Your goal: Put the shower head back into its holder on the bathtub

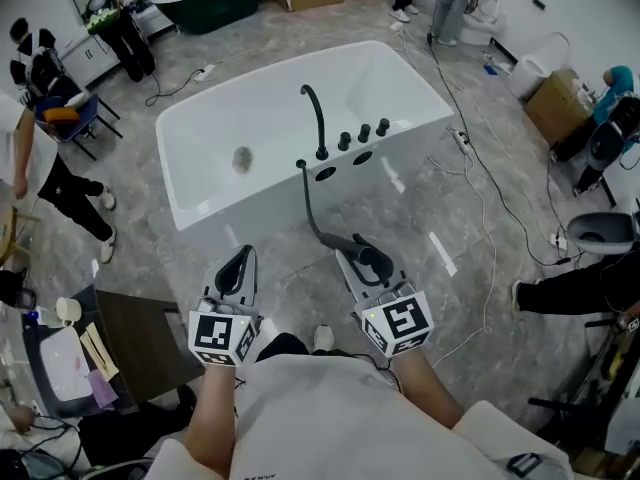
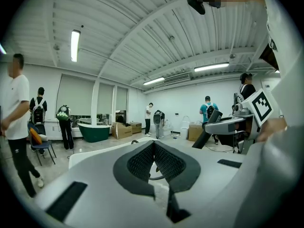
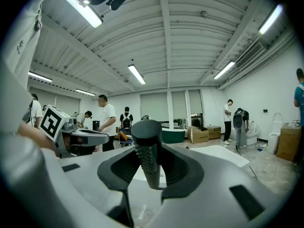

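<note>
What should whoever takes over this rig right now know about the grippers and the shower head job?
Left gripper: jaws together, empty, short of the tub.
Right gripper: shut on the black shower head; its hose runs to the bathtub rim.
Done: shower head gripped, off the tub.
Left: carry it to what looks like the holder opening beside the faucet, seat it, release.

The left gripper (image 1: 238, 260) and right gripper (image 1: 356, 258) are held forward side by side, nearly level. The left's jaws are together, empty; the right's clamp the shower head (image 3: 147, 139).
</note>
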The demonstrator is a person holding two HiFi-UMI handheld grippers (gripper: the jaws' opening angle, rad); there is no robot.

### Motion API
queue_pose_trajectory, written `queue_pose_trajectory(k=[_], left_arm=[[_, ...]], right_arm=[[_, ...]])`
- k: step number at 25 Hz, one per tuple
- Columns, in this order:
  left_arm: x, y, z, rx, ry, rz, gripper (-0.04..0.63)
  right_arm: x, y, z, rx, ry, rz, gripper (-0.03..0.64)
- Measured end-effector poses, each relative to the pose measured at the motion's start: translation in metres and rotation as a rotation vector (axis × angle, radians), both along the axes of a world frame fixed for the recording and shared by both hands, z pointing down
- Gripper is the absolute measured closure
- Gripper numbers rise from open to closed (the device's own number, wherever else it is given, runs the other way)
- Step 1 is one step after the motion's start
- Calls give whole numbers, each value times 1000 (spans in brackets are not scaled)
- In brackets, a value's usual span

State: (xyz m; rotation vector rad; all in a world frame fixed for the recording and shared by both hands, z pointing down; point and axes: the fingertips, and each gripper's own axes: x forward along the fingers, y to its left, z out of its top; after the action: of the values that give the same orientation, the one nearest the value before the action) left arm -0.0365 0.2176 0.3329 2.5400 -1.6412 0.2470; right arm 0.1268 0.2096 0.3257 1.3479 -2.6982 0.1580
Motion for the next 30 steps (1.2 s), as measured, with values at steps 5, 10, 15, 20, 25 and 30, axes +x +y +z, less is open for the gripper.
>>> queue_pose_trajectory(k=[5,10,15,20,25,30], left_arm=[[8,2,0,1,-5,-2,583],[9,-1,-2,8,-4,-3,583],[7,-11,1,9,0,1,583],[9,-29,7,1,11,29,583],[6,-55,8,0,16,55,583],[5,-86,9,-4,21,85,583]], right_arm=[[5,0,1,0,-2,-5,471],[7,-4,3,-3,0,-13,471],[4,-12,2,2,-2,-11,471],[-4,-21,2,2,2,-11,471],[-11,-39,-5,15,-5,-1,471],[-12,-66,-16,34,-13,29,471]])
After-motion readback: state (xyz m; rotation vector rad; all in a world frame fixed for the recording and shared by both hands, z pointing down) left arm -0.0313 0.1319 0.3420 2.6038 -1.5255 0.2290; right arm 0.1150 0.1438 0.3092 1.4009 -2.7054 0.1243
